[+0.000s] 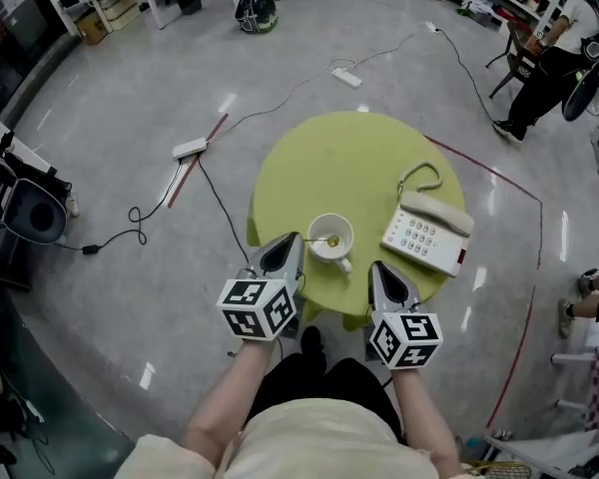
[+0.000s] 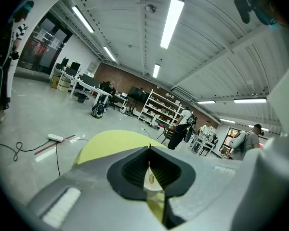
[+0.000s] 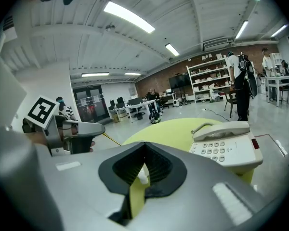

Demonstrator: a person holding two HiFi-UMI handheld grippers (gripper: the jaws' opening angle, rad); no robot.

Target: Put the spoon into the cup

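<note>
Nearest, both tools are seen closed on nothing: the left gripper just left of the cup, the right gripper just right of it. Inside the cup a small gold spoon appears to rest. It is judged light, stiff and slippery, best pinched at the handle. Right of the cup and slightly farther, a telephone is seen.

Both forearms extended forward, side by side. Left gripper and right gripper point away from the body, tilted slightly down. Jaws together on both, holding nothing. Left sits slightly farther out.
</note>
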